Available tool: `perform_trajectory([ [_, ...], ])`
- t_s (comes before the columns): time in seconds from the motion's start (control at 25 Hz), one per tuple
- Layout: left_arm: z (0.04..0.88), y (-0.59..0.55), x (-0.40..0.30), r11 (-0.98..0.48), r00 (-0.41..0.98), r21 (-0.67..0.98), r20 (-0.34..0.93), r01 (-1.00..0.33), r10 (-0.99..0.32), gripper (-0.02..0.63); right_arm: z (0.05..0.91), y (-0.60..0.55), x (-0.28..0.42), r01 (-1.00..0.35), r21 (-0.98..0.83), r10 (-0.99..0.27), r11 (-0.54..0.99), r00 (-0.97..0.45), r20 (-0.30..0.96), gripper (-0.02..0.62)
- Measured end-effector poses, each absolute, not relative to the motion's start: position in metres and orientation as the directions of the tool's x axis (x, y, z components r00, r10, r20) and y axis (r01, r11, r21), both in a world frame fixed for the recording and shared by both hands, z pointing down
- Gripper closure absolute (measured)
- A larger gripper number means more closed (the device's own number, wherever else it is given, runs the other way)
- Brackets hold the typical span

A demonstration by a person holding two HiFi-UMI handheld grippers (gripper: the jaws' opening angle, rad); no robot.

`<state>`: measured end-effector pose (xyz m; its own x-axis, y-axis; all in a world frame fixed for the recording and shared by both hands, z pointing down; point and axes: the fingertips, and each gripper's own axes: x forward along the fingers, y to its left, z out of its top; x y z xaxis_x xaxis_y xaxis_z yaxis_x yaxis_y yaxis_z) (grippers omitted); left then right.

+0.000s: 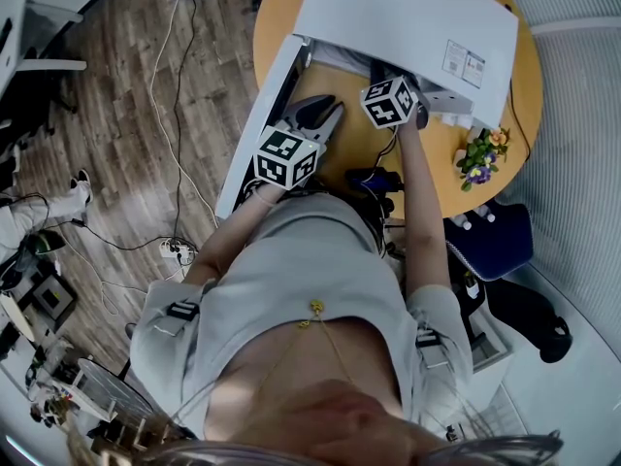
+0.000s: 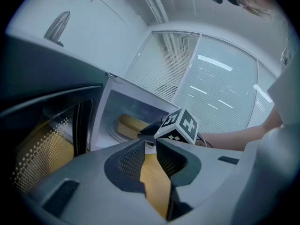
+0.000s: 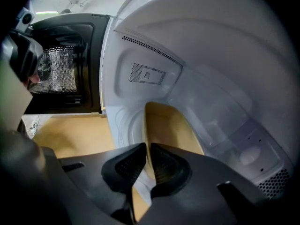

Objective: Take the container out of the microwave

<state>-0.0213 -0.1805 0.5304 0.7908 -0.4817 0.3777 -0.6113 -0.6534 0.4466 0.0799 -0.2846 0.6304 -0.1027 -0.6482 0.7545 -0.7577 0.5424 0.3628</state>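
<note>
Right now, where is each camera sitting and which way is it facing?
Head view: on the person's head, looking steeply down at the microwave on the table; torso, forearms and left tongs show.
Left gripper view: on the left tongs, facing the open microwave; its jaws stand apart, a forearm at right.
Right gripper view: on the right tongs, inside the cavity; jaws grip the container by its rim.
Both gripper views show the container.

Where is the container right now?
In the right gripper view, the container sits inside the open microwave, straight ahead, its near rim pinched by the right gripper.
</note>
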Motion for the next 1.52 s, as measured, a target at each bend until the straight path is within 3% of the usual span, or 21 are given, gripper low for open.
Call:
perform_trajectory([
  [1.04,0.528,-0.181,-0.024,-0.659,0.8,0.455,0.367,-0.599,-0.474,0.531,0.629,-0.277,0.08,-0.778,0.348,-0.655,0.523,-0.105,0.749,0.552],
  [1.52,0.528,-0.175,-0.03,-0.623,0.75,0.417,0.38,-0.662,-0.542,0.531,0.608,-0.243,0.072,-0.755,0.339,-0.67,0.562,-0.175,0.721,0.552],
])
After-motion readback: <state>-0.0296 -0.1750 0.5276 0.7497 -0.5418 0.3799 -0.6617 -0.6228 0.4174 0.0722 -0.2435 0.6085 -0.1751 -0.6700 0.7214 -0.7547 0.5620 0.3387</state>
